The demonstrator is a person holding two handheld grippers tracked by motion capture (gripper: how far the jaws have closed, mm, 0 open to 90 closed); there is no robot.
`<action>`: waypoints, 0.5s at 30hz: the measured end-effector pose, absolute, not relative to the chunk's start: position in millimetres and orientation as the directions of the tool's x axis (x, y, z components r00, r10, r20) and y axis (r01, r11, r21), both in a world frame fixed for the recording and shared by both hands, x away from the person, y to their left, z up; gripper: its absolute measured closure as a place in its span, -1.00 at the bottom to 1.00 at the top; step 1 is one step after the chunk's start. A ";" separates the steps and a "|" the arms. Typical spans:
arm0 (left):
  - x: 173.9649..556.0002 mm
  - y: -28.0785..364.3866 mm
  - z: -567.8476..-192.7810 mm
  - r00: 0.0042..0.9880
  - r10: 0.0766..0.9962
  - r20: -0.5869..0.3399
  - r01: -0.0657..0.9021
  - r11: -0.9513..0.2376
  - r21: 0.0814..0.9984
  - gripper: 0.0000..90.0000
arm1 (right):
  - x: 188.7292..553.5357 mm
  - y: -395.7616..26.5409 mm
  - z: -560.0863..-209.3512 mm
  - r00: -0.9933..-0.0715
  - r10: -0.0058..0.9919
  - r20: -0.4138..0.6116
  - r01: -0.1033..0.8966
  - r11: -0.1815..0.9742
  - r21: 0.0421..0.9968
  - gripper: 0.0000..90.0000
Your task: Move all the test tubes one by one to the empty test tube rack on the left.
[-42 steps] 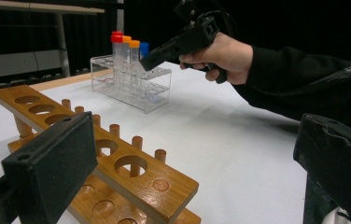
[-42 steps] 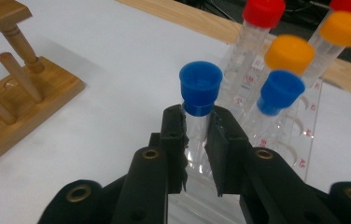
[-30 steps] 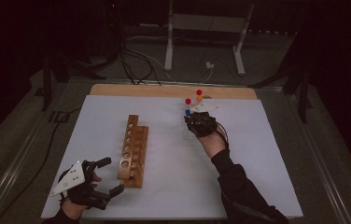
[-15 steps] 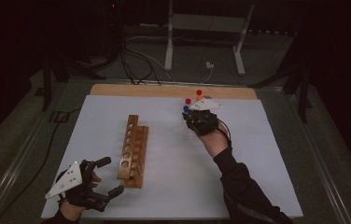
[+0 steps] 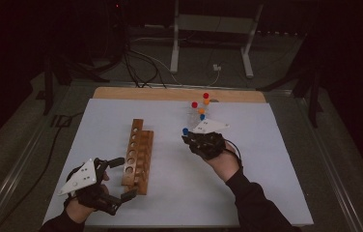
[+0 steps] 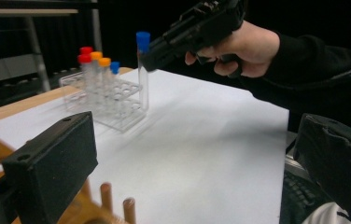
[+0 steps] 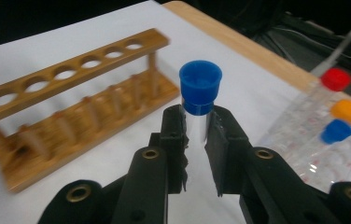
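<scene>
Right gripper (image 6: pixel 152 58) clamping blue-capped tube (image 6: pixel 143 70), clear rack (image 6: pixel 106 105)

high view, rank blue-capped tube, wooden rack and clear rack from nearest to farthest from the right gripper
1. Blue-capped tube: clamped in the right gripper, at its tip.
2. Clear rack: just beyond the gripper, toward the table's far edge, holding capped tubes.
3. Wooden rack: off to the gripper's left, near the left gripper.
</scene>
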State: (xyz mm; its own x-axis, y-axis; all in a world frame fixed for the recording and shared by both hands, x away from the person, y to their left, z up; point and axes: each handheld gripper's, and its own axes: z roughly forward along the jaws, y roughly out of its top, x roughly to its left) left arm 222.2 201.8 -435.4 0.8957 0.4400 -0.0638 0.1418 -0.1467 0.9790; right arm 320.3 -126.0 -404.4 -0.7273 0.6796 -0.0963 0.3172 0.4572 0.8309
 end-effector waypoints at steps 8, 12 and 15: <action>242.3 190.3 -423.1 0.907 0.396 -0.140 0.217 -0.157 0.963 -0.99 | 292.4 -126.4 -409.7 -0.785 0.617 -0.055 0.306 0.463 0.832 0.71; 249.9 180.2 -417.6 0.913 0.380 -0.147 0.227 -0.174 0.958 -0.99 | 281.3 -124.7 -414.0 -0.808 0.588 -0.038 0.300 0.466 0.833 0.71; 256.1 170.6 -413.2 0.924 0.350 -0.155 0.231 -0.185 0.955 -0.99 | 272.6 -120.1 -419.9 -0.828 0.560 -0.025 0.293 0.470 0.832 0.71</action>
State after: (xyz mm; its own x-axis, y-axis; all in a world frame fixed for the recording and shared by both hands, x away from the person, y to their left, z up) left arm 256.1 170.6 -413.2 0.9237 0.3503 -0.1554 0.2307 -0.1846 0.9553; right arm 272.6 -120.1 -419.9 -0.8285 0.5595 -0.0248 0.2928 0.4704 0.8325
